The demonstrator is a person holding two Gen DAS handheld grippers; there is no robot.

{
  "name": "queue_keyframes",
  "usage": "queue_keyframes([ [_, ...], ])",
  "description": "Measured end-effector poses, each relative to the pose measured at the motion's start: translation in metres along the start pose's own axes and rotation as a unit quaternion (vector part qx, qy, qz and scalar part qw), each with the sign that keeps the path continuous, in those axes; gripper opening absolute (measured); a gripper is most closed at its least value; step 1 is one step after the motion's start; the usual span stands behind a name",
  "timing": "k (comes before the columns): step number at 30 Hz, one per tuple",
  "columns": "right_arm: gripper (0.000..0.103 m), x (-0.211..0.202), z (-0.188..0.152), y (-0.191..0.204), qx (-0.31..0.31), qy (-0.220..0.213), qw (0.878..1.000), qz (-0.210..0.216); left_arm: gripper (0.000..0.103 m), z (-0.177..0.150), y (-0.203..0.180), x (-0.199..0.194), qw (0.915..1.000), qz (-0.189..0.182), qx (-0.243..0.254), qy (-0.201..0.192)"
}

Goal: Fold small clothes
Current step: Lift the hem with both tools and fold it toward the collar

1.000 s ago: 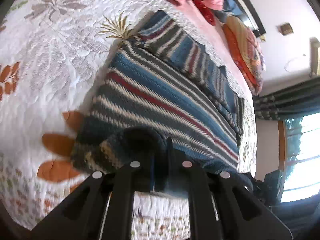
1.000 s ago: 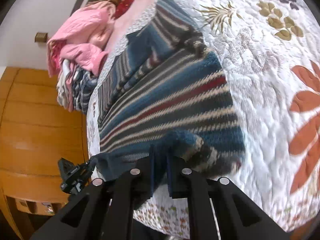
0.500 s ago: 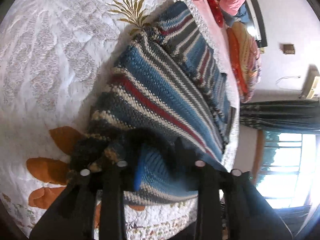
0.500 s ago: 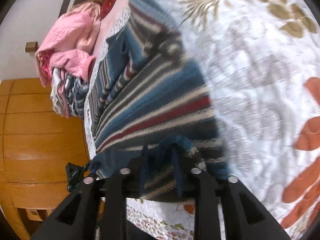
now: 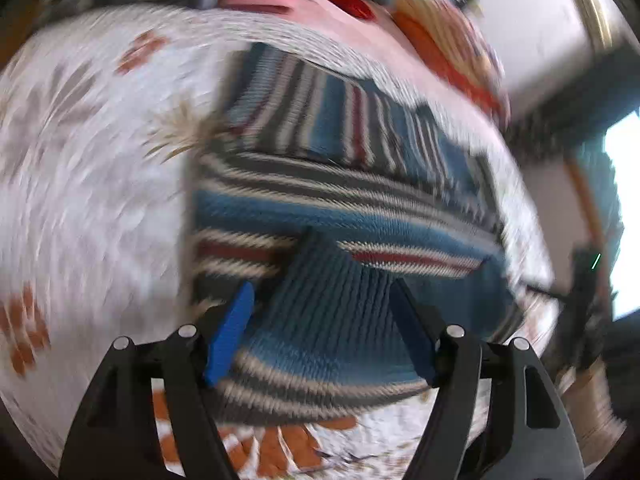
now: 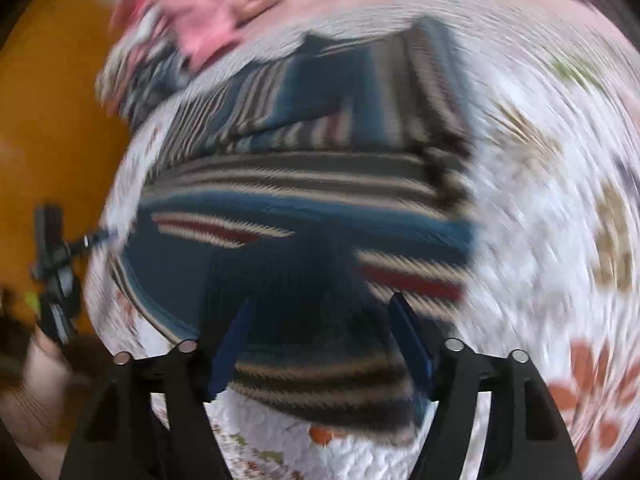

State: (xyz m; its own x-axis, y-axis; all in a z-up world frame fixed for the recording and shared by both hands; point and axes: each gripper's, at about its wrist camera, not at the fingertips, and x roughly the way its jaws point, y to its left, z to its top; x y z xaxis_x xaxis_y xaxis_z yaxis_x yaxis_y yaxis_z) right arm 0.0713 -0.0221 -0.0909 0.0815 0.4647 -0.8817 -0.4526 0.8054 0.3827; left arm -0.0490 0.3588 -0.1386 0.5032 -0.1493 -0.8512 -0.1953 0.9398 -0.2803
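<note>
A striped knit sweater (image 5: 344,200) in blue, grey, cream and red lies folded on a white floral quilt (image 5: 88,200). In the left wrist view my left gripper (image 5: 320,328) stands open just above the sweater's near folded edge, blue pads apart, nothing held. The right wrist view shows the same sweater (image 6: 304,200) on the quilt (image 6: 540,240). My right gripper (image 6: 320,336) is open over its near edge, with nothing between the fingers. Both views are blurred by motion.
A heap of pink and striped clothes (image 6: 188,28) lies beyond the sweater at the far side of the bed. An orange-brown wooden cabinet (image 6: 48,140) stands left of the bed in the right wrist view. A bright window (image 5: 624,220) is at the right.
Both grippers were shut on the sweater's near edge a second ago; they have opened, let the folded edge drop onto the sweater, and pulled back and swung round.
</note>
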Motion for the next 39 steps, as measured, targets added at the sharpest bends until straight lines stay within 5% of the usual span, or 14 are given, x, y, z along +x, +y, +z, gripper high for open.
queue_keyframes([
  [5,0.075,0.029,0.016,0.004,-0.034,0.039,0.998,-0.031,0.070,0.006,-0.016,0.039,0.9938,0.055,0.085,0.046],
  [10,0.067,0.046,0.011,0.004,-0.065,0.068,0.995,-0.043,0.069,0.001,-0.011,0.058,0.9897,0.072,0.105,0.067],
  [12,0.034,0.045,0.008,0.009,-0.080,0.062,0.994,-0.053,0.061,-0.001,-0.012,0.057,0.9895,0.072,0.108,0.065],
  [15,0.012,0.035,0.006,0.006,-0.062,0.046,0.997,-0.031,0.027,-0.004,-0.011,0.052,0.9901,0.082,0.101,0.053],
  [16,0.012,0.030,0.005,0.004,-0.054,0.039,0.997,-0.024,0.009,-0.005,-0.013,0.048,0.9915,0.073,0.096,0.048],
  [27,0.010,-0.041,-0.026,0.020,-0.050,-0.027,0.998,0.030,0.007,-0.030,-0.048,-0.015,0.9902,0.064,0.118,-0.041],
  [32,0.010,-0.072,-0.015,0.027,-0.045,-0.062,0.996,0.040,0.007,-0.009,-0.057,-0.043,0.9886,0.057,0.107,-0.088],
  [39,0.010,-0.105,0.043,0.024,-0.048,-0.107,0.993,0.011,0.007,0.058,-0.074,-0.061,0.9805,0.062,0.104,-0.154],
])
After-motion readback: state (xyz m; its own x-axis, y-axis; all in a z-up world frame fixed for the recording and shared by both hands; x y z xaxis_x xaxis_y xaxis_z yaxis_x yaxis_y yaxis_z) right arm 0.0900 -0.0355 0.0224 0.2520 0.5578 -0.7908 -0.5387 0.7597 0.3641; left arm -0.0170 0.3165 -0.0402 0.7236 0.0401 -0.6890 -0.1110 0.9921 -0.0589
